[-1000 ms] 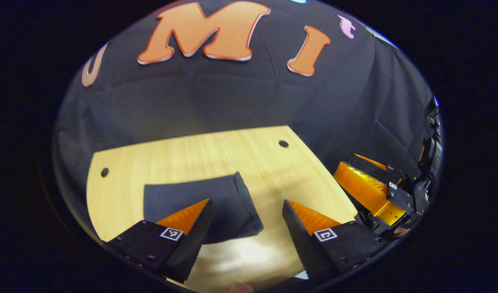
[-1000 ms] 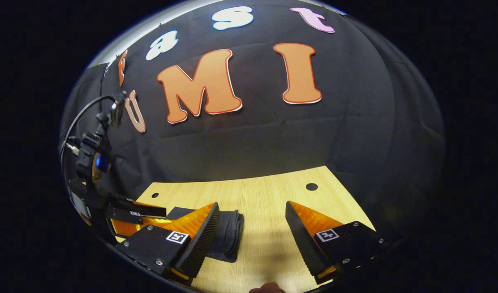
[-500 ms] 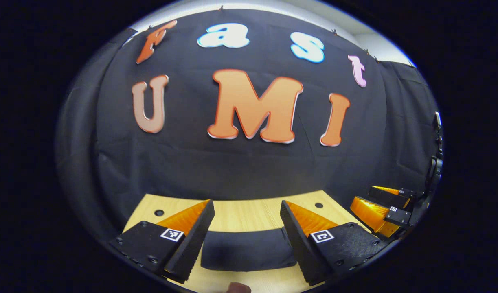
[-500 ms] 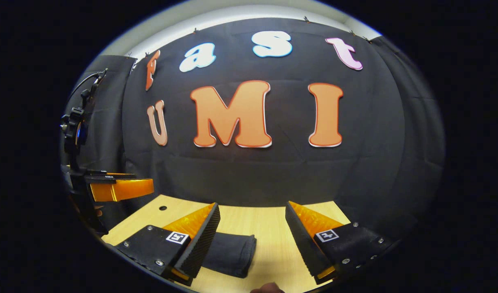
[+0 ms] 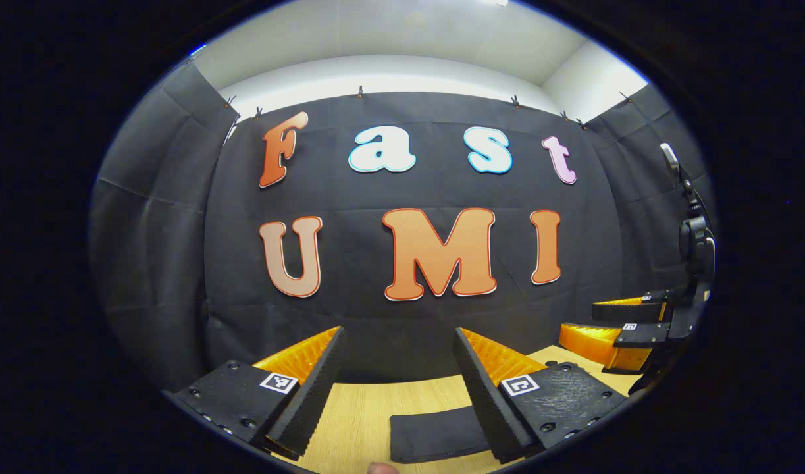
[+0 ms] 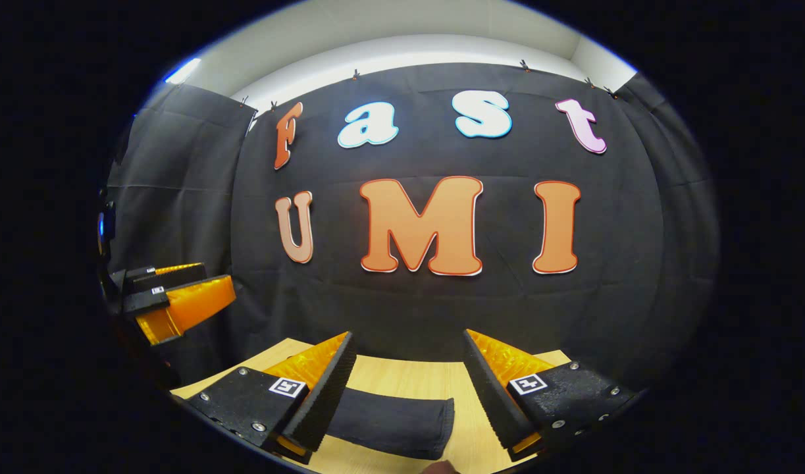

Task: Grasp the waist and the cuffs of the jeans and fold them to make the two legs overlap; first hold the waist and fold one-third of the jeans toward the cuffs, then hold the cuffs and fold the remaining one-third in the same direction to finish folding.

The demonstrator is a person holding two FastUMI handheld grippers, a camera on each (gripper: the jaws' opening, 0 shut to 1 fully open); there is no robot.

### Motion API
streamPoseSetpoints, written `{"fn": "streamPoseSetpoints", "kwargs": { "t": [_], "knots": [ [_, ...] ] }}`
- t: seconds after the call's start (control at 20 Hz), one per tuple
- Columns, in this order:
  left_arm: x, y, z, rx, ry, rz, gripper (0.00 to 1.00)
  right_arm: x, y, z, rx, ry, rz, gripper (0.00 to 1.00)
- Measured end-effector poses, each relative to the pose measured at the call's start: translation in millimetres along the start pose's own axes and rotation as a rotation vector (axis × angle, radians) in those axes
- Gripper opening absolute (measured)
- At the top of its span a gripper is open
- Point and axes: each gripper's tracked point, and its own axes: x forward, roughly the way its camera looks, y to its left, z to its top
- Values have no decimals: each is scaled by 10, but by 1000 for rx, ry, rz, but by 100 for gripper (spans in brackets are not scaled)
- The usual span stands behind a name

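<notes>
The jeans (image 6: 392,421) lie as a compact dark bundle on the wooden table (image 6: 455,382), low and ahead of both claws, long axis running left to right across each view. The left gripper (image 5: 397,385) and the right gripper (image 6: 409,388) both gape wide with nothing between their 2 fingers, raised clear of the cloth. The folding looks finished (a judgement), though each view's lower edge and the black fingers cut off the bundle's near side, so its layers cannot be counted.

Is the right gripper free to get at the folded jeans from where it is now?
Probably yes: the right gripper is open, and the jeans lie just below its fingers, nothing between.
</notes>
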Motion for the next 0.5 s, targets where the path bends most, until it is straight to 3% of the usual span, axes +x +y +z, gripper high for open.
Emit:
{"fn": "streamPoseSetpoints", "kwargs": {
  "t": [0.2, 0.25, 0.35, 0.5],
  "knots": [
    [-37, -8, 68, 28, -28, -4, 94, -215, 189, 154, -55, -68, 10, 100],
    [-44, 13, 75, 38, -31, 3, 94, -268, 238, 209, -63, -96, 13, 96],
    [-40, -3, 24, 50, -16, 14, 100, -291, 311, 252, -81, -119, 18, 98],
    [-10, 1, 49, 35, 12, 33, 100, -350, 408, 224, -87, -115, 29, 98]
  ]
}}
